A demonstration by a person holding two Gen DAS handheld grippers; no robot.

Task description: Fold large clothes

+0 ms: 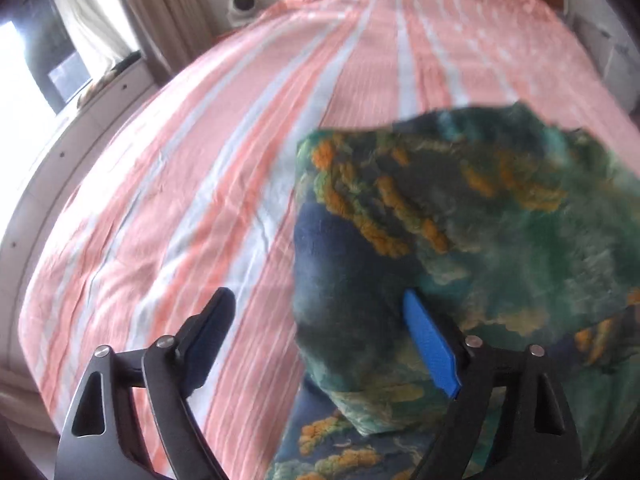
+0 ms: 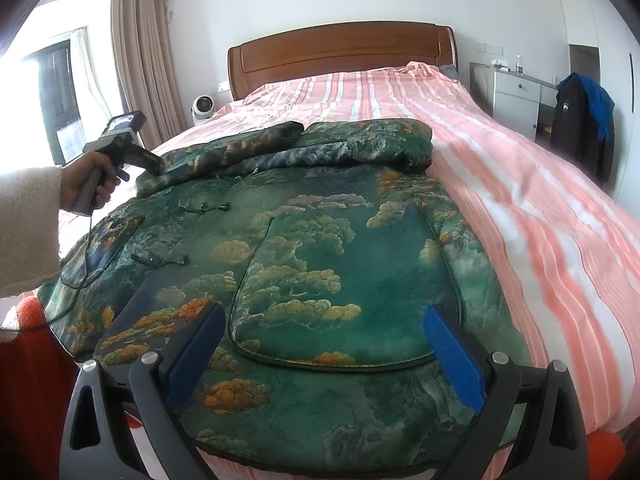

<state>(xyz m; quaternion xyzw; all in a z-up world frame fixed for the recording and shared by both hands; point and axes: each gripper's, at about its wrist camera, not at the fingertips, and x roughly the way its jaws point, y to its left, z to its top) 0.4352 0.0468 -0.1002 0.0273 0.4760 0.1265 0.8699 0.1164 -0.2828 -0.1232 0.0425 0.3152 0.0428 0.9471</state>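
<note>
A large green padded garment (image 2: 320,248) with orange and yellow cloud patterns lies spread on the bed. Its sleeve (image 2: 248,152) is folded across the top. In the left wrist view the garment (image 1: 460,220) fills the right side. My left gripper (image 1: 320,312) is open, its right finger (image 1: 430,344) against the garment's edge fold and its left finger over the sheet. It also shows in the right wrist view (image 2: 154,166), at the sleeve's left end. My right gripper (image 2: 324,320) is open and empty, hovering above the garment's near hem.
The bed (image 2: 520,184) has a pink and white striped sheet and a wooden headboard (image 2: 340,52). A small white fan (image 2: 202,108) stands left of the bed near the curtains. A grey cabinet (image 2: 516,96) and a dark hanging jacket (image 2: 580,120) are at the right.
</note>
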